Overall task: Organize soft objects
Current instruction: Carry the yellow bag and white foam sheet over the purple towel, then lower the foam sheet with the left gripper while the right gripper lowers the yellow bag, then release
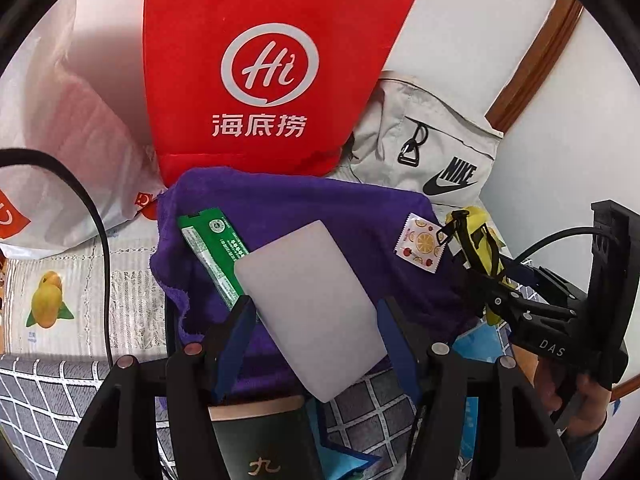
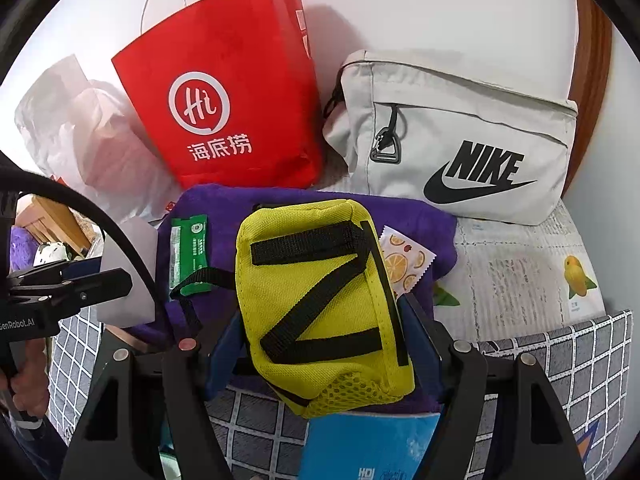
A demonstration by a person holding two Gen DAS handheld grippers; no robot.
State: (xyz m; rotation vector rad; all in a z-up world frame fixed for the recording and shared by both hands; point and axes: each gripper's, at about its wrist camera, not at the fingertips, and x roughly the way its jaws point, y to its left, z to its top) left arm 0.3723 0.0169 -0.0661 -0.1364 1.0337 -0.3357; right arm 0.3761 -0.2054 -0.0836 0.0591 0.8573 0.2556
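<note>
From the left wrist, the left gripper [image 1: 316, 316] held a white block [image 1: 310, 308] between its 2 blue fingers [image 1: 240, 340], which were clamped on its sides. The block hung over a purple towel [image 1: 304, 216]. A green packet [image 1: 212, 252] lay on the towel, partly under the block. A small fruit-print sachet [image 1: 420, 246] lay near the towel's right edge. Behind the towel stood a red bag [image 1: 256, 68], with a white plastic bag [image 1: 60, 120] on its left and a grey bag [image 1: 432, 144] on its right. At the right edge, a hand [image 1: 576, 396] held the right gripper [image 1: 486, 276], which carried a yellow pouch [image 1: 482, 240].

From the right wrist, the right gripper [image 2: 326, 332] had its 2 fingers [image 2: 420, 340] clamped on the yellow pouch [image 2: 320, 300], which had black straps. The pouch hung over the towel [image 2: 224, 208], with the sachet [image 2: 404, 264] just beside it and the green packet [image 2: 188, 256] to its left. The red bag [image 2: 224, 96] and grey bag [image 2: 456, 136] stood behind. A blue pack [image 2: 368, 440] lay below the pouch. At the left, the left gripper [image 2: 116, 280] held the white block [image 2: 132, 268].
</note>
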